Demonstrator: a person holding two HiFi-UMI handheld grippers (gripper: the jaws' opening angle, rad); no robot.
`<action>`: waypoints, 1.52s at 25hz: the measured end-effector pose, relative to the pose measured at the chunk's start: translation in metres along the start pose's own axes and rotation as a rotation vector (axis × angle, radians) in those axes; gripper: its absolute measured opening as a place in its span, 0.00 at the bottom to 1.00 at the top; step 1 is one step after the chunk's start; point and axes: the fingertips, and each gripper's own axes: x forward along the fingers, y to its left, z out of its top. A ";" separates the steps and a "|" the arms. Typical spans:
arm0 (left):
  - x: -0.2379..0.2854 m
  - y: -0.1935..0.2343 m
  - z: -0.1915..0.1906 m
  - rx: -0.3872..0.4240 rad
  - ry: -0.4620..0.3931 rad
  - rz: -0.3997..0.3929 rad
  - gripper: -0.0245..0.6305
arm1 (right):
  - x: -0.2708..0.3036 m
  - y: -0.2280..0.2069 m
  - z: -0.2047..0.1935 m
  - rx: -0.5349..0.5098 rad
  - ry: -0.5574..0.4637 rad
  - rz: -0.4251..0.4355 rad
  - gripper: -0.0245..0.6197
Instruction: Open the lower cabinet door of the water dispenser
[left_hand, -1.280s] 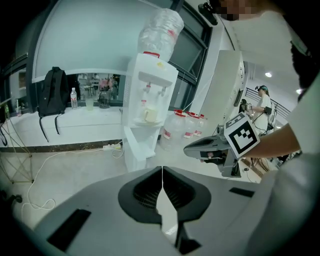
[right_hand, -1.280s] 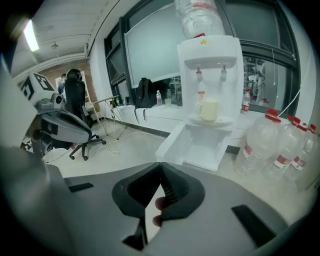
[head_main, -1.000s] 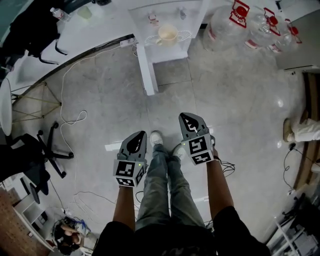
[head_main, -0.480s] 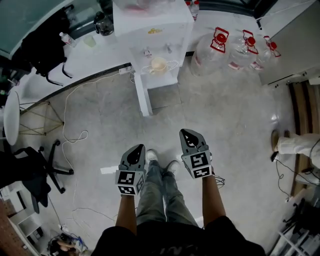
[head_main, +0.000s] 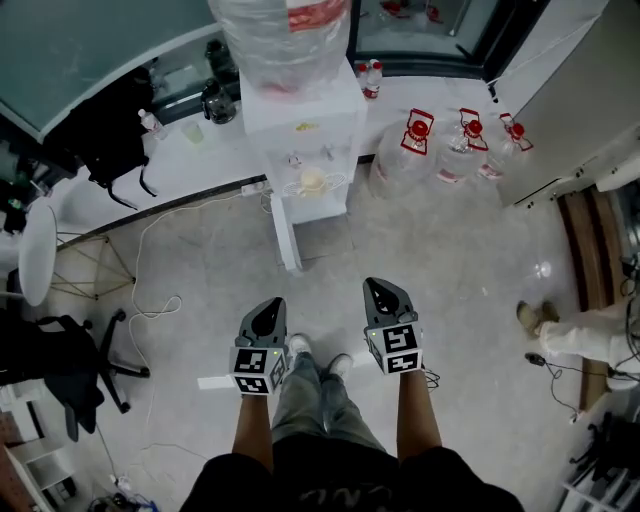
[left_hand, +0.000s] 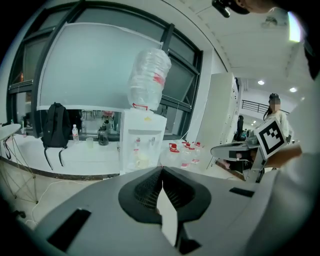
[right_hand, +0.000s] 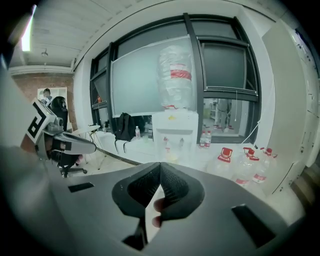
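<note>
The person stands on a grey, stone-patterned floor (head_main: 450, 260), both forearms held out in front, legs in blue jeans (head_main: 318, 395) below them. The left gripper (head_main: 268, 306), a grey two-jaw tool with a marker cube at its near end, has its ribbed black pads pressed together at the tips and nothing caught between them; the left gripper view shows only pale floor through the small gap behind the tips. The right gripper (head_main: 382, 289), of the same build, is likewise fully closed and empty. In its own view, a fingertip of the hand holding it shows through the opening behind the pads. The two grippers are side by side and point toward the far side of the room.

The tall white water dispenser (head_main: 305, 125) stands far from both grippers, well apart from them, against a long white counter (head_main: 200, 165). A large clear plastic bottle with a red label (head_main: 280, 40) sits upside down on top of it. A cream cup (head_main: 313, 180) rests on the drip tray under the taps. The lower cabinet door (head_main: 322, 222) is the front panel beneath that tray. From above it is strongly foreshortened, and in both gripper views the gripper bodies cover it, so I cannot tell how it stands.

To the right of the dispenser, three clear water jugs with red caps (head_main: 460, 150) stand on the floor. On the counter to the left lies a black backpack (head_main: 115, 125). A black office chair (head_main: 60, 350) is at the near left, and another person's pale trouser leg (head_main: 575, 335) is at the right edge.
</note>
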 end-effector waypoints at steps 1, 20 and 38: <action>-0.005 -0.002 0.007 -0.002 -0.008 0.003 0.06 | -0.006 -0.001 0.007 0.000 -0.008 -0.006 0.06; -0.074 -0.032 0.126 0.079 -0.209 0.029 0.06 | -0.123 -0.028 0.105 -0.015 -0.151 -0.105 0.06; -0.123 -0.054 0.211 0.165 -0.367 0.036 0.06 | -0.192 -0.041 0.161 -0.125 -0.277 -0.193 0.06</action>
